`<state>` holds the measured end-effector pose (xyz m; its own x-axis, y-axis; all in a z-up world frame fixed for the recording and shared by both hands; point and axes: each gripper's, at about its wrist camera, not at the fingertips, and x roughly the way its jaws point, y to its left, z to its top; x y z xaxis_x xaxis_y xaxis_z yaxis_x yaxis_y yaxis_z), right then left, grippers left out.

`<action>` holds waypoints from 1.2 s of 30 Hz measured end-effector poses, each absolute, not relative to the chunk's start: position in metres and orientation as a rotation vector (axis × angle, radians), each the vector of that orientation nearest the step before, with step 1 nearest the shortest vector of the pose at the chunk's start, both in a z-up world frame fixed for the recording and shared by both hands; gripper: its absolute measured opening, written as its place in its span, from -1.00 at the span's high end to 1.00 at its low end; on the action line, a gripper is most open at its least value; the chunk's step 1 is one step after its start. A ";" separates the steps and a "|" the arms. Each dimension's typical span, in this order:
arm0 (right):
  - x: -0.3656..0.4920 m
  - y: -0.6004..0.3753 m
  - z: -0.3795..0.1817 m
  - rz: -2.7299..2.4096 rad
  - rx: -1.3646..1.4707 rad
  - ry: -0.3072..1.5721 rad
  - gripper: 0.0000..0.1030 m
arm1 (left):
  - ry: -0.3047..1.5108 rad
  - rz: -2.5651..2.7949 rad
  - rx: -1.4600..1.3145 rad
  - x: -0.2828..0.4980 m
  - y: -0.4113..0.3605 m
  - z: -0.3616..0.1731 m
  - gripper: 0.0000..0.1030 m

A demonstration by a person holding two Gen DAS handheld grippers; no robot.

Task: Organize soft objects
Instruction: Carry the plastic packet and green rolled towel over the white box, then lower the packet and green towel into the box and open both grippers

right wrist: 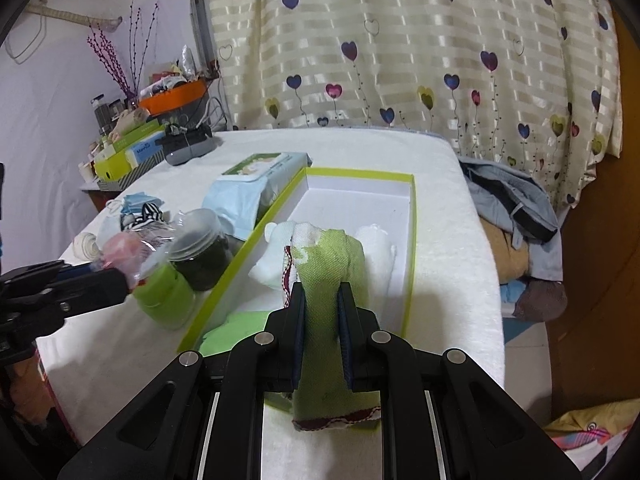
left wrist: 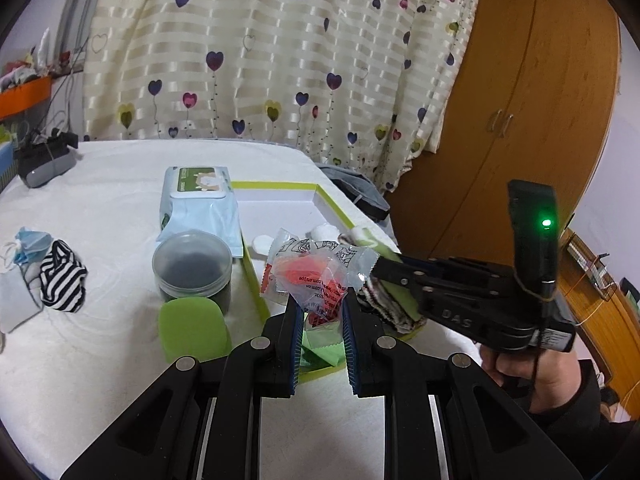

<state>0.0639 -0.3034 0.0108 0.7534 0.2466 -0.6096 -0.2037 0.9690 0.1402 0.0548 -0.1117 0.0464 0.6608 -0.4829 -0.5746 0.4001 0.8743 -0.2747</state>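
While both my grippers are loaded, each holds its item over the green-rimmed box (right wrist: pixel 412 240).

My left gripper (left wrist: pixel 320 312) is clamped on a clear packet (left wrist: pixel 316 268) with something red inside, above the box's near corner; my right gripper (right wrist: pixel 322 308) pinches a green cloth (right wrist: pixel 328 276) above the box's near end. Inside the box lie white bundles (right wrist: pixel 376 248). Left of it stand a green pad (left wrist: pixel 192 328), a dark jar (left wrist: pixel 194 266) and, farther back, a wipes pack (left wrist: pixel 200 204); striped fabric (left wrist: pixel 62 276) lies well left.
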 end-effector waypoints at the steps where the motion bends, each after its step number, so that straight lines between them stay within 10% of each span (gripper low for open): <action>1: 0.068 -0.303 0.008 0.243 0.063 0.679 0.70 | 0.689 -0.500 -0.129 0.056 -0.112 0.046 0.67; 36: 0.070 -0.332 0.012 0.222 0.139 0.627 0.55 | 0.855 -0.509 -0.058 0.117 -0.164 -0.010 0.65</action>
